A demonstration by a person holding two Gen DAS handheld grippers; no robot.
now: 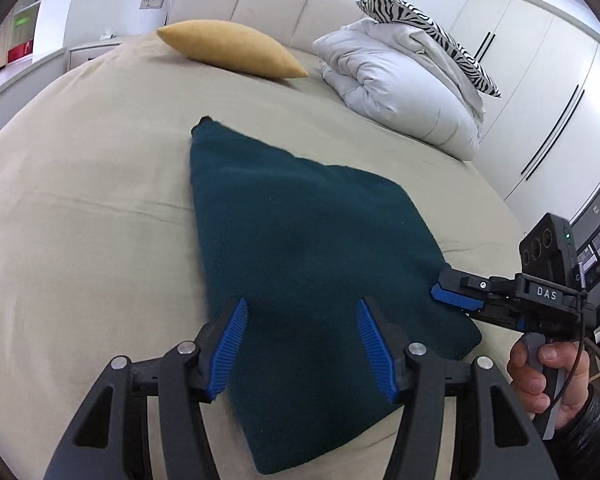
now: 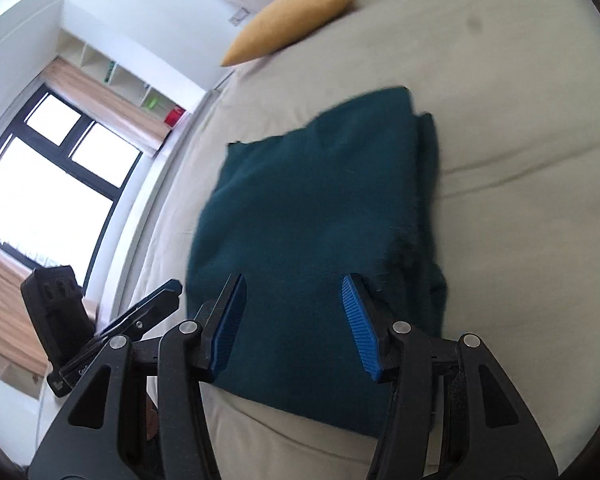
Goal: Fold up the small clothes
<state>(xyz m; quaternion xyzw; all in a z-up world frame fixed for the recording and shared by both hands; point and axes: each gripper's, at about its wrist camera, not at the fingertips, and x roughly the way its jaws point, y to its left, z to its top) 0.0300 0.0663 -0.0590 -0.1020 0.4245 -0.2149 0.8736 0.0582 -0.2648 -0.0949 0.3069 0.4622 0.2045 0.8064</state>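
One dark green garment [image 1: 300, 240] is lying mid-frame already folded into layers, while the left gripper [image 1: 300, 344] and right gripper [image 2: 292, 320] are hovering spread, pinching nothing.

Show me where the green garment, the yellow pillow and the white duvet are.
green garment [image 1: 300, 240], left wrist view, middle of the folded cloth.
yellow pillow [image 1: 228, 48], left wrist view, middle of its face.
white duvet [image 1: 396, 92], left wrist view, front of the folded bundle.
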